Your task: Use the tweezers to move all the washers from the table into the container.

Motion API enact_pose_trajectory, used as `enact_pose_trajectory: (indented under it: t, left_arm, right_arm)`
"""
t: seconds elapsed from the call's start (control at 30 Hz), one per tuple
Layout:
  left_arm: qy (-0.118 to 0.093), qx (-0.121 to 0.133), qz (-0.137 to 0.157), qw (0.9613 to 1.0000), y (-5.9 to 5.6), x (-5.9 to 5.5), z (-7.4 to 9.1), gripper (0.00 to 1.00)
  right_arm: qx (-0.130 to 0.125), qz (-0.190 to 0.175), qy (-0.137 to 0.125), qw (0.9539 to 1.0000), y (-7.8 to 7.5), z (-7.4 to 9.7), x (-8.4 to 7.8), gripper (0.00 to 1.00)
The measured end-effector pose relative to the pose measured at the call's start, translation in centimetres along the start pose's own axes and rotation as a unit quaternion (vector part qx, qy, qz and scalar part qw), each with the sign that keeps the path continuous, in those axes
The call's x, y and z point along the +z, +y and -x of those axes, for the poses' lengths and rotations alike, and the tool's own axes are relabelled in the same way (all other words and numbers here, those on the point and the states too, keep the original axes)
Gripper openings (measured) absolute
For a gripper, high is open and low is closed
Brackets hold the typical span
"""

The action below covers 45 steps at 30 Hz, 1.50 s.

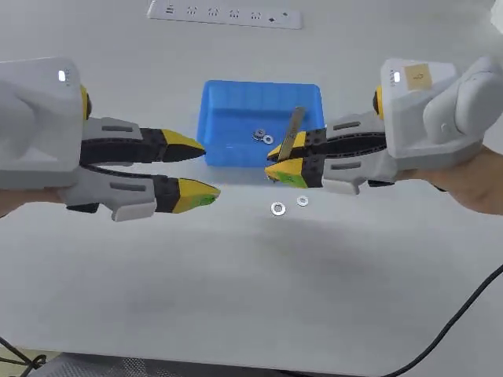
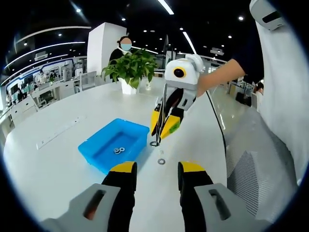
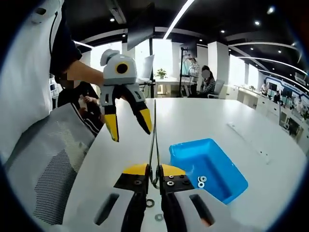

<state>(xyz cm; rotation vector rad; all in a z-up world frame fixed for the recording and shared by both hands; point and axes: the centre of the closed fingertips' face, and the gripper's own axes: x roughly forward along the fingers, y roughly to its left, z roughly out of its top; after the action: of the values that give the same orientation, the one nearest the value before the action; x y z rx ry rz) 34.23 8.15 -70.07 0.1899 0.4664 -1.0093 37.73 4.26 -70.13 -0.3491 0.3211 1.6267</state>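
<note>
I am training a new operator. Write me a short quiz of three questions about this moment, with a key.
1. True or false: the left claw holds the tweezers.
2. How many washers lie on the table outside the container?
3. The left claw's jaws are: A open, B shut, C hidden.
Key: 1 false, the right claw holds them; 2 two; 3 A.

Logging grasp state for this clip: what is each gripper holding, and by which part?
The right gripper is shut on the tweezers, clamping their legs on the lower part, toward the tips. The left gripper is open and holds nothing.
</note>
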Motion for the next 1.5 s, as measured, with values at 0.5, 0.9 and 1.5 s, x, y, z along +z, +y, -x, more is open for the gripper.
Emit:
enact_pose_trajectory:
  t: [0.5,0.9,1.5]
  left_arm:
    - [-0.002,0.006,0.000,1.0000,0.1,0.2,-0.3,0.46]
    - [0.007,0.007,0.008,0.9999,0.1,-0.6,-0.5,0.56]
    - [0.035,0.041,0.013,0.9985,0.7,-2.1,0.2,0.91]
  right_arm:
    - [-0.025,0.036,-0.003,0.9991,-5.9,-0.5,1.5,0.09]
    - [-0.030,0.041,0.027,0.9983,-8.6,-2.6,-0.7,0.09]
    - [-0.031,0.035,0.067,0.9967,-9.6,-4.6,-3.8,0.09]
